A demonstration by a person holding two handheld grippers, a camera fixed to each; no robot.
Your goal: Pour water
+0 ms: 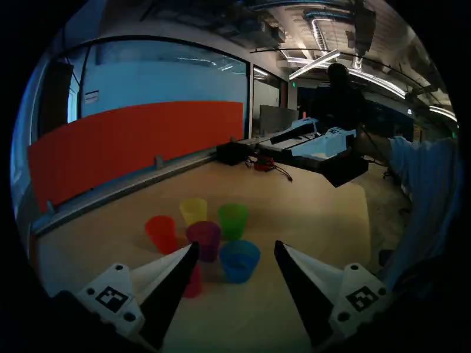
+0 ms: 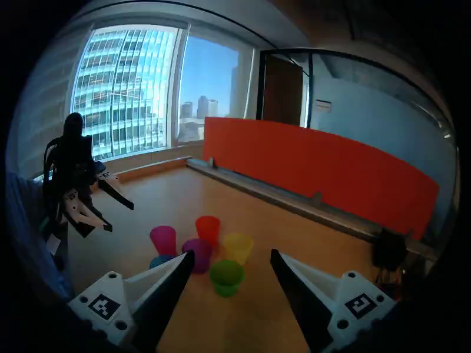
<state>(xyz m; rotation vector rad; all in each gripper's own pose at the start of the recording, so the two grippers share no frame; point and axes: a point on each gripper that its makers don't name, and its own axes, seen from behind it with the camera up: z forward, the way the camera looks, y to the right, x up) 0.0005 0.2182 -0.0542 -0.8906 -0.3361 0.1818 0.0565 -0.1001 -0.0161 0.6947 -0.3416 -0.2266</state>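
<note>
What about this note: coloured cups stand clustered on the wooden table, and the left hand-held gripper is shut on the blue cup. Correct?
No. The left gripper view shows the left hand-held gripper open; the blue cup stands free on the wooden table. The rest holds.

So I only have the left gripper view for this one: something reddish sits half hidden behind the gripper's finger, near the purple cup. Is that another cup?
Observer: Yes. In the right gripper view it is a pink cup, upright and unobstructed, next to the red cup.
Operator: And the other gripper, is it open? I see it side-on, far off.
Observer: The right gripper is open: its jaws stand wide apart and hold nothing, with the green cup nearest ahead of it.
</note>
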